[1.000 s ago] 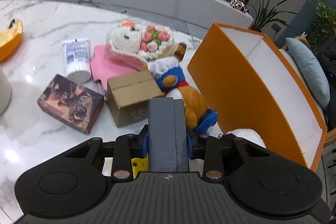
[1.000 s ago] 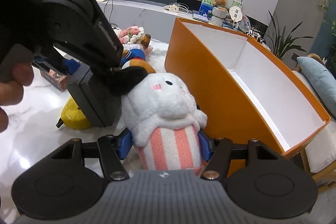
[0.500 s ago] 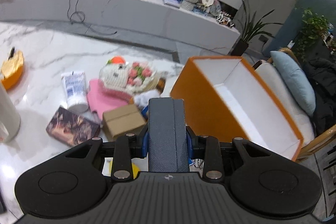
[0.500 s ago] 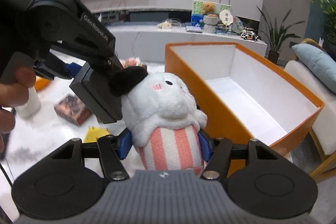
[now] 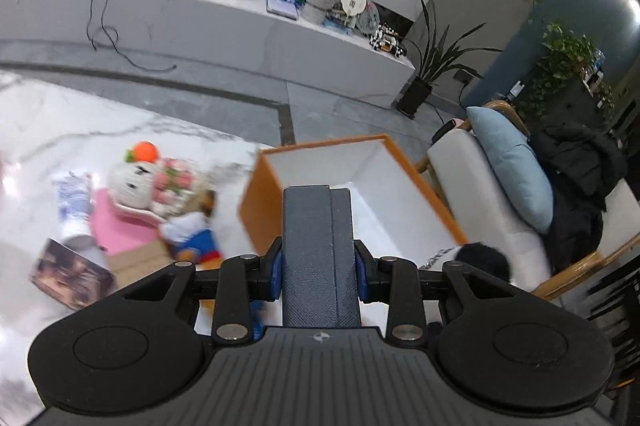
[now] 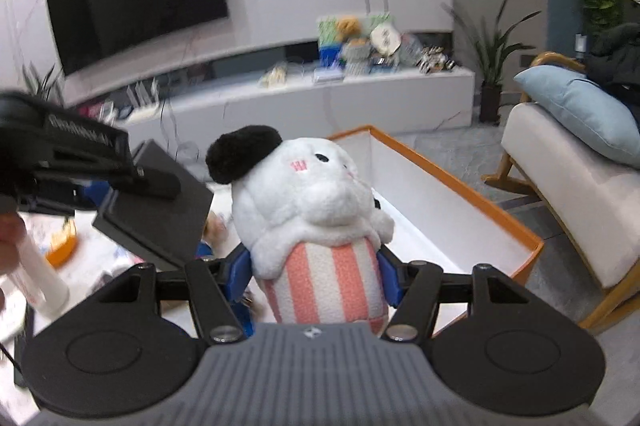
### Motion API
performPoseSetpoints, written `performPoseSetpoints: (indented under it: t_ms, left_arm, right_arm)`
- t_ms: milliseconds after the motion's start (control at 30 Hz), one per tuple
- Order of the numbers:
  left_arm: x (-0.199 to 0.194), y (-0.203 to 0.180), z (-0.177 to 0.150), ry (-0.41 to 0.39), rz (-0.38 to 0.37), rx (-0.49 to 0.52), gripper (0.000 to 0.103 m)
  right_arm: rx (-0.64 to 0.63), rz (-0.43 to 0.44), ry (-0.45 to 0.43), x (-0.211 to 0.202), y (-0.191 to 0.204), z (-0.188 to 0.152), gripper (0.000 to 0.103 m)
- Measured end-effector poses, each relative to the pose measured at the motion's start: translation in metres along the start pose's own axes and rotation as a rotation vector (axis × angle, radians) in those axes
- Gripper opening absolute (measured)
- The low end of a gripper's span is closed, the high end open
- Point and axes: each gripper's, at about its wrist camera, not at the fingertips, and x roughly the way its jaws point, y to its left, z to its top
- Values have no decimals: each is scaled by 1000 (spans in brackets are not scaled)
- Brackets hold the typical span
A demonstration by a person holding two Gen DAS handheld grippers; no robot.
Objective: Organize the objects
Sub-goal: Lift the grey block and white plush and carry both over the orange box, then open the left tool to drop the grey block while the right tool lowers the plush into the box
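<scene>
Step in hand, judged: carry to box.
Left gripper clamped on grey case, held above box near end.
Right gripper clamped on plush, left of box.
Next: both to be lowered inside box, then released.

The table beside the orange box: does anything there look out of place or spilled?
Nothing looks spilled or damaged. Toys and packages lie in a loose jumble on the table left of the orange box: a crocheted bunny, a cardboard box, a tube. The frame is blurred.
</scene>
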Motion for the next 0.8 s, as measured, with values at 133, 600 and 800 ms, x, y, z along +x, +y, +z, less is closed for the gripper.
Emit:
performPoseSetpoints:
  t_ms: [133,600,800]
  left_arm:
    - [22,-29,1,45,-41,-17,39]
    - [116,-90,-31,260,188,18,39]
    - [138,-95,-32,326,237,-35,39]
  right_arm:
    - [-8,5,79,16,-35,11,64]
    - [-5,-40,232,64,-90,16,64]
    - [-37,-18,250,78,-94,13,64]
